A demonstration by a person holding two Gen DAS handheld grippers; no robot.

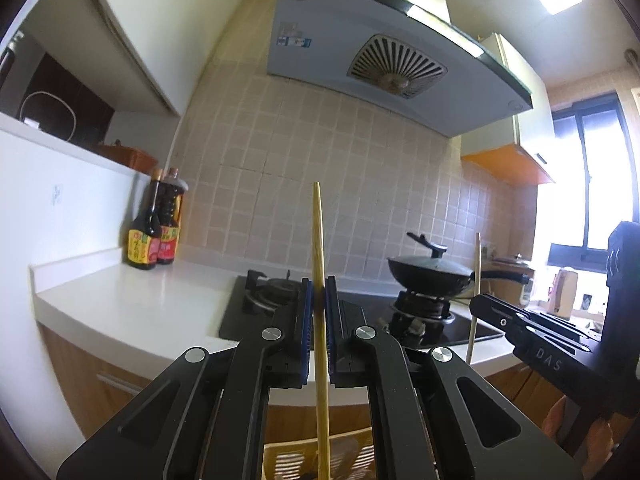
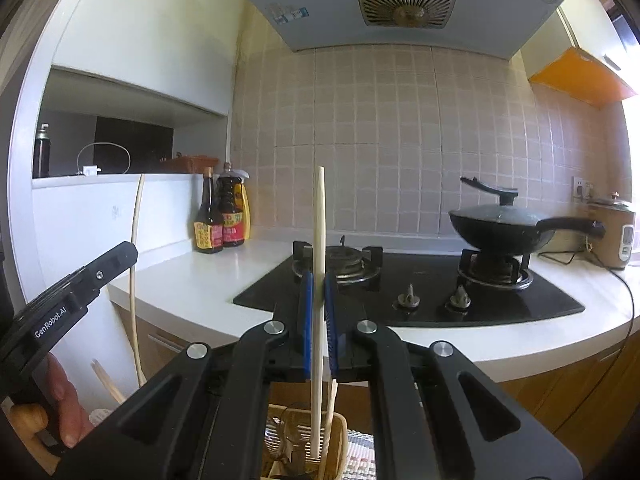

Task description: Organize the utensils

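Observation:
My left gripper (image 1: 319,286) is shut on a wooden chopstick (image 1: 320,248) held upright; its lower end hangs over a yellow slotted utensil basket (image 1: 288,460) below. My right gripper (image 2: 319,280) is shut on a pale chopstick (image 2: 319,240), also upright, its lower end reaching into the wicker utensil holder (image 2: 340,440), where another chopstick (image 2: 331,404) stands. The right gripper shows in the left wrist view (image 1: 480,302) with its chopstick (image 1: 476,272). The left gripper shows in the right wrist view (image 2: 128,254) with its chopstick (image 2: 136,280).
A white counter (image 2: 208,284) holds two sauce bottles (image 2: 220,216) and a black gas hob (image 2: 420,292) with a lidded black wok (image 2: 500,224). A rice cooker (image 2: 616,232) stands at the right. A range hood (image 2: 400,0) hangs above.

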